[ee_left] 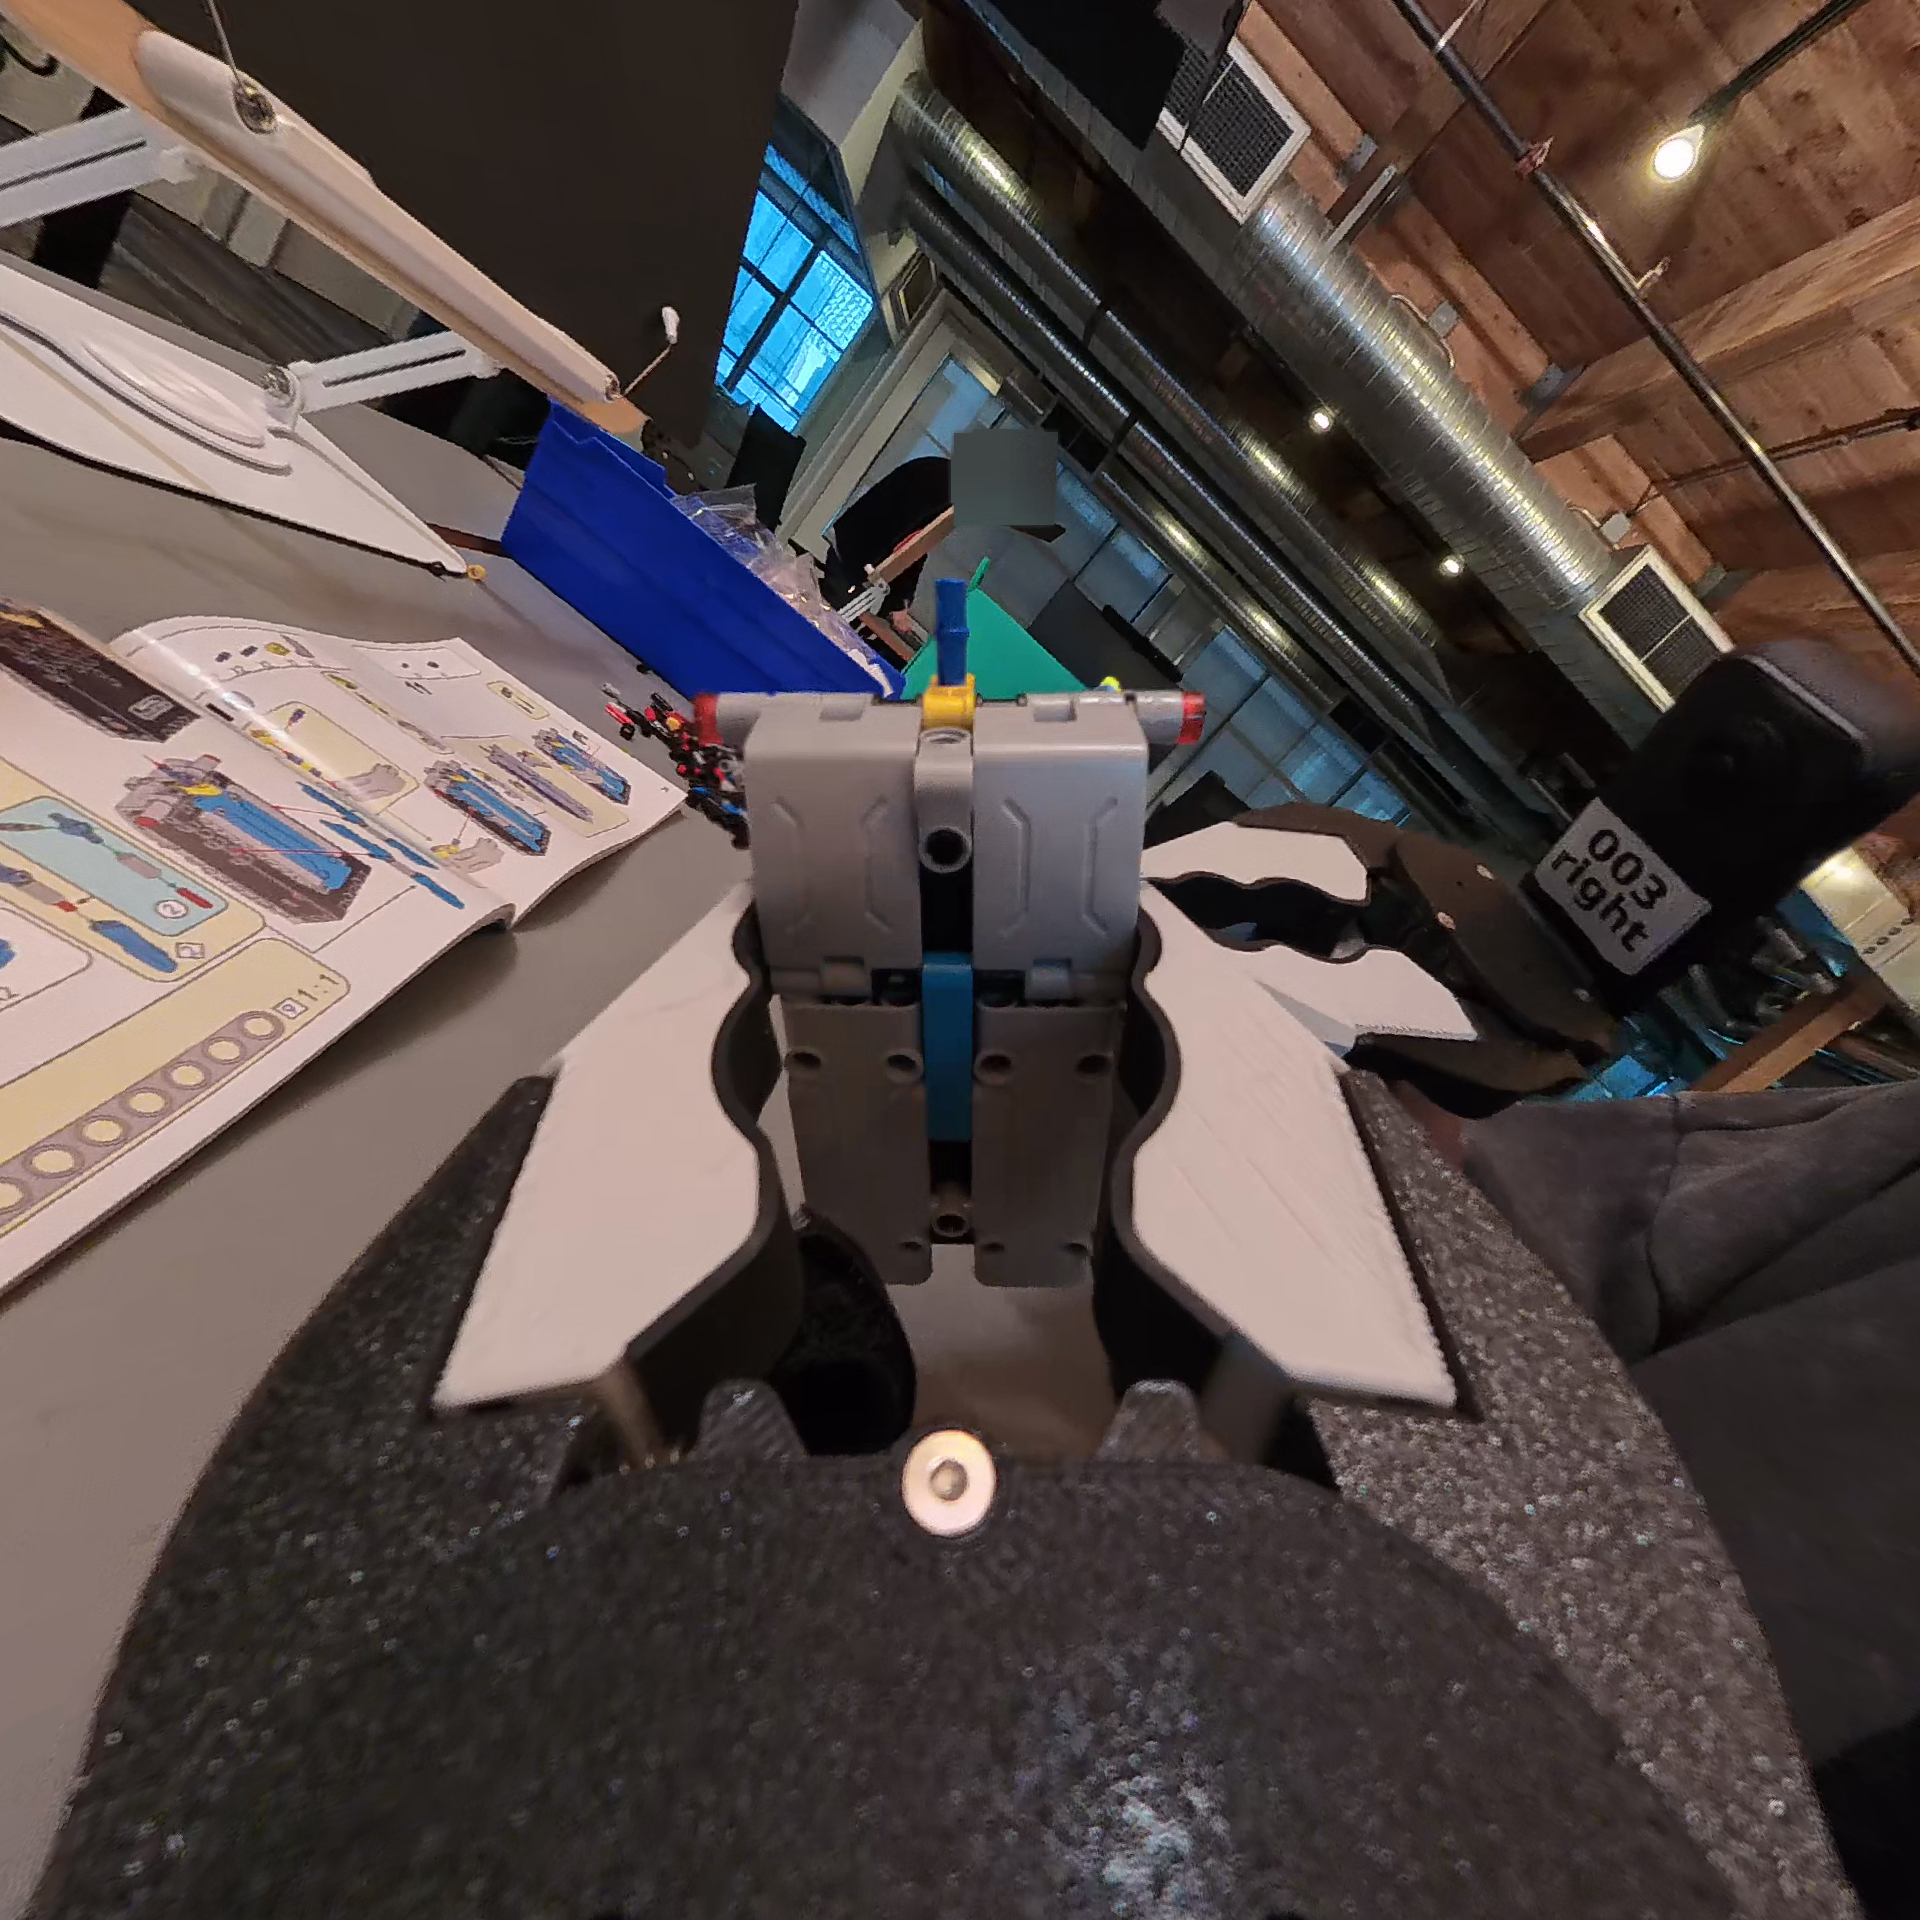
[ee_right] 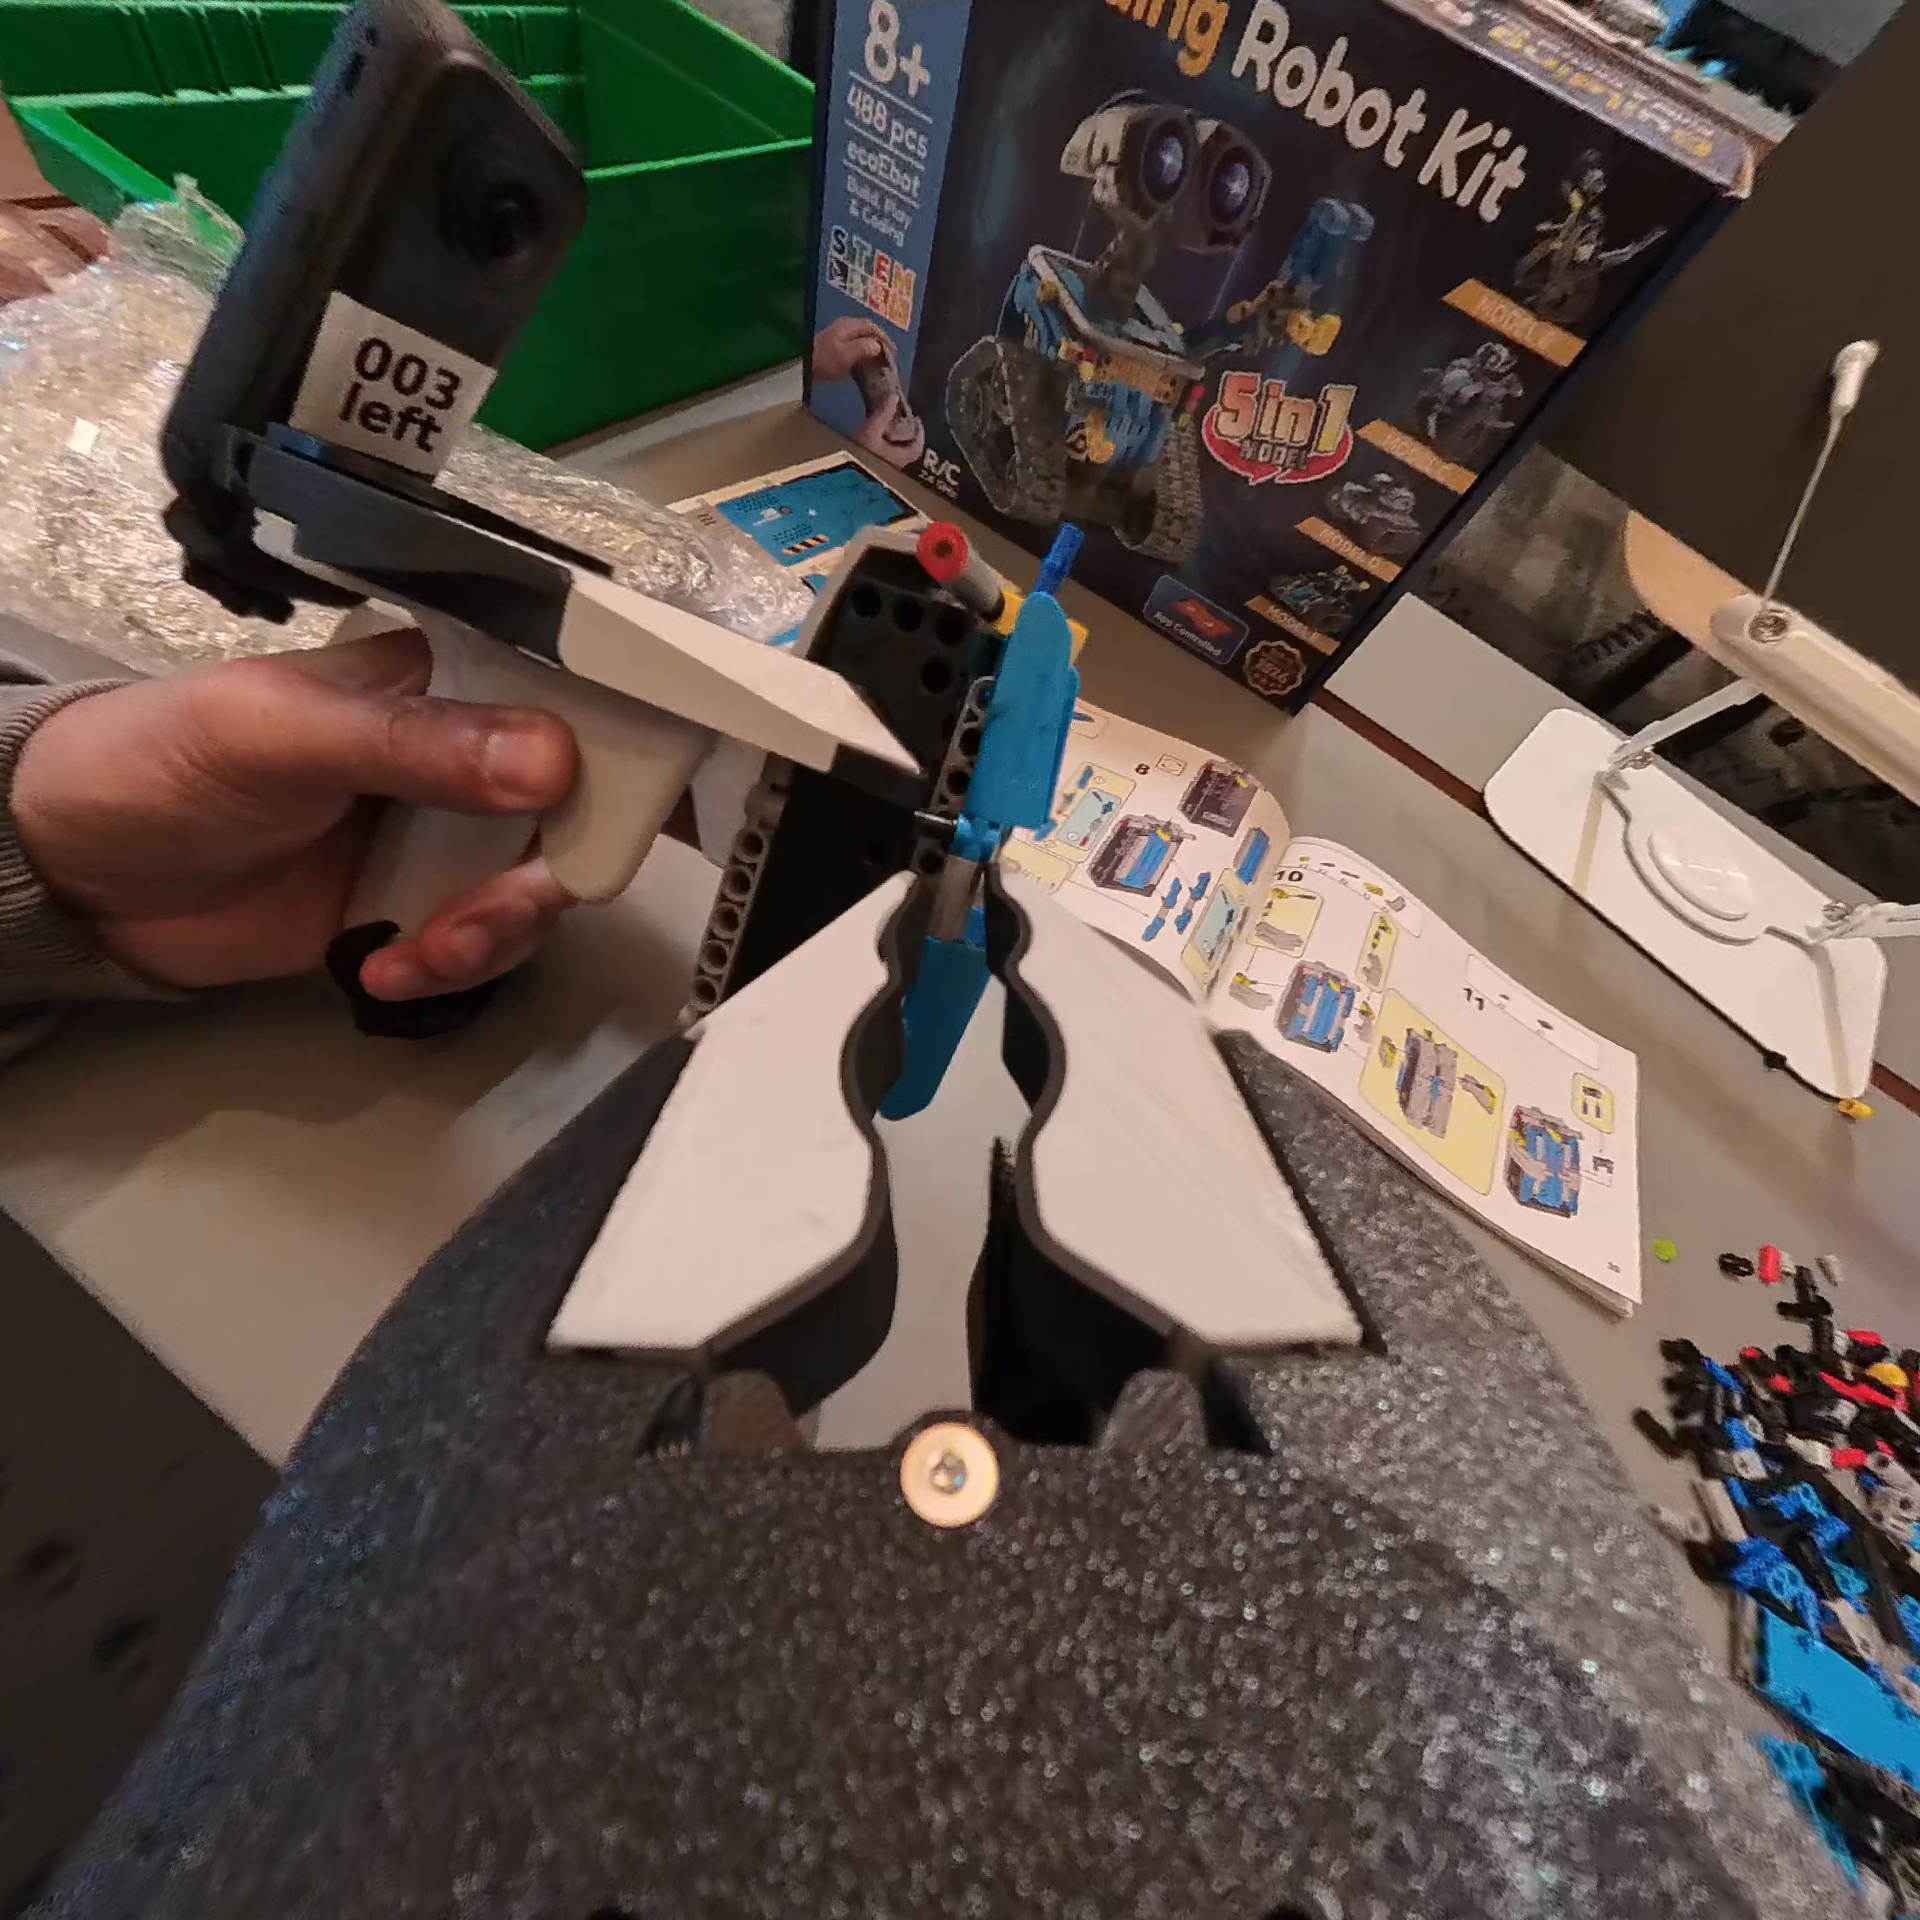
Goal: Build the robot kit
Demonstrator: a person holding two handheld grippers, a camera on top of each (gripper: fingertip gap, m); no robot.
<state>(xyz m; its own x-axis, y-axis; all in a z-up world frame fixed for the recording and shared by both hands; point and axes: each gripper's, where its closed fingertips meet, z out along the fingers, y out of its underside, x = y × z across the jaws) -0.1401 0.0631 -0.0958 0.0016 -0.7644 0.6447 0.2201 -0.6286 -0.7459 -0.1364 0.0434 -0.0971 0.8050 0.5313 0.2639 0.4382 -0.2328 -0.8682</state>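
Between my left gripper's (ee_left: 948,925) fingers sits the grey brick-built block (ee_left: 945,935), raised clear of the grey table (ee_left: 260,1299); the white fingers (ee_left: 623,1195) press on its two long sides, so that gripper is pinching the block. From the right wrist view the same block (ee_right: 831,831) shows a black core with rows of pin holes, and a hand (ee_right: 260,810) wraps that gripper's handle. I judge the block stiff and fairly light, but made of snapped-together panels, so a squeeze on the flat side plates seems safer than a pull on the thin axle with red ends (ee_left: 951,712) across its top.

Further right, my right gripper (ee_right: 951,925) is closed on a slim blue piece (ee_right: 1023,707) that stands against the block's face; the tips nip its narrow lower stem. It looks rigid yet slender and smooth, likely to pivot or slip if held only at the stem.

Beyond, an open instruction booklet (ee_right: 1351,987) lies flat, a printed kit box (ee_right: 1247,312) stands behind, and loose small parts (ee_right: 1797,1455) are heaped at the far right.
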